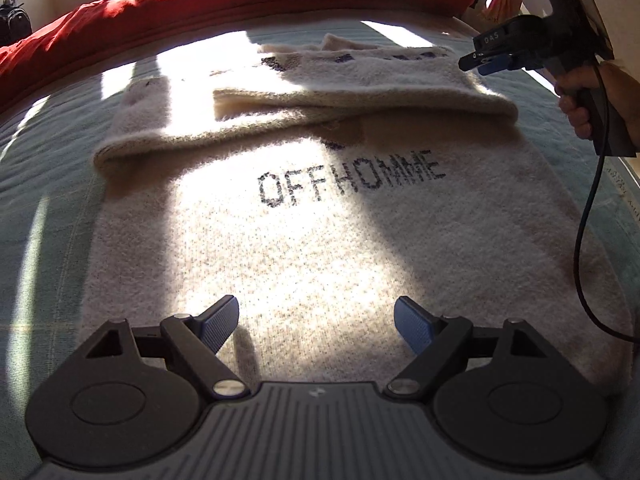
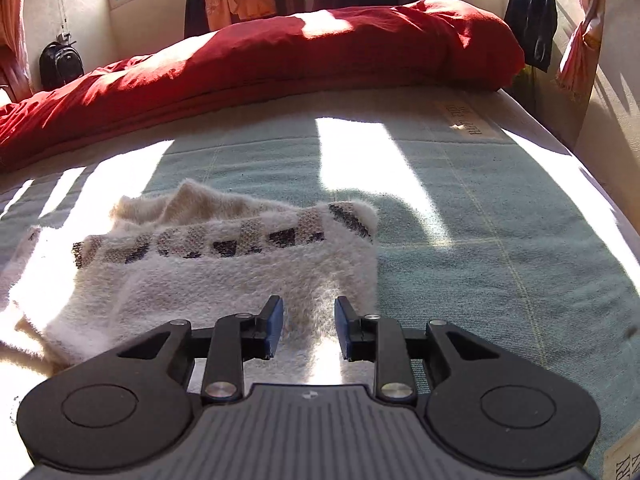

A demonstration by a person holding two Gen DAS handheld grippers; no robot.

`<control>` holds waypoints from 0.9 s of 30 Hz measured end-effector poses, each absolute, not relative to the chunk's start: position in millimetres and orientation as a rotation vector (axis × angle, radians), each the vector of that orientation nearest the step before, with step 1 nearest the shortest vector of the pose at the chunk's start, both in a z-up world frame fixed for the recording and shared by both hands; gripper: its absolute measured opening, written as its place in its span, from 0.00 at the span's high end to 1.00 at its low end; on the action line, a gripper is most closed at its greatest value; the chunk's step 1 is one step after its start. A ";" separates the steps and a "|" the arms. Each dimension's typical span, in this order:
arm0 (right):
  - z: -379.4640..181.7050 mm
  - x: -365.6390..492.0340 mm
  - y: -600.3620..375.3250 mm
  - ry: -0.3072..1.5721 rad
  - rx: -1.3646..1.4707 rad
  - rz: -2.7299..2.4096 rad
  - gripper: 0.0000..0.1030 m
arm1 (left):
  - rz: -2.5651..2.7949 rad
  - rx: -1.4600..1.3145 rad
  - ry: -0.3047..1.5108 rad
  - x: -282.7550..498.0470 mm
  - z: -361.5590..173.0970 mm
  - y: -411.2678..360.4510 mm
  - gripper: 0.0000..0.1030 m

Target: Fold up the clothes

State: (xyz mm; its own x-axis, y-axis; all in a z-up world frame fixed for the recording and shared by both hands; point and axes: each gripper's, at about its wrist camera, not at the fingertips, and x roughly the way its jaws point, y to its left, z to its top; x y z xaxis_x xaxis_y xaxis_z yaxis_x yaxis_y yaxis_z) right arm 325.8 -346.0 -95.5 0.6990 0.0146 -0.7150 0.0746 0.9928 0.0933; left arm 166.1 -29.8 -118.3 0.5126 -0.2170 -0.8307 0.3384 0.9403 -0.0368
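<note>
A cream knit sweater [image 1: 320, 240] lettered OFFHOMME lies flat on the bed, with a sleeve [image 1: 360, 96] folded across its upper part. My left gripper [image 1: 316, 320] hovers over the sweater's lower body, its jaws wide apart with nothing between them. My right gripper [image 2: 308, 328] is over the sweater's [image 2: 224, 280] right edge, near a dark checked band [image 2: 224, 240]. Its jaws stand a little apart and the pads press on no fabric. In the left wrist view the right gripper [image 1: 470, 63] hangs in the air above the sleeve's right end, held by a hand [image 1: 580, 108].
A pale green bed cover [image 2: 480, 220] lies under the sweater, striped with sunlight. A bunched red duvet [image 2: 280, 52] runs along the far side. A black cable [image 1: 584, 240] hangs from the right gripper. A backpack [image 2: 60, 64] and hanging clothes [image 2: 532, 12] stand beyond the bed.
</note>
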 end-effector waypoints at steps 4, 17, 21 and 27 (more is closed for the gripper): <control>-103.0 351.7 -343.9 0.806 0.114 -0.059 0.66 | -0.329 0.120 0.981 171.9 -122.8 -25.9 0.18; -108.0 406.2 -365.1 0.872 0.229 -0.036 0.59 | -0.397 0.038 1.018 232.6 -90.5 -18.6 0.12; -89.2 404.1 -358.6 0.891 0.218 0.047 0.56 | -0.454 0.064 0.905 296.0 -47.5 -30.6 0.12; -89.4 402.1 -344.8 0.923 0.265 0.135 0.53 | -0.537 0.006 0.902 414.8 -61.1 -72.0 0.12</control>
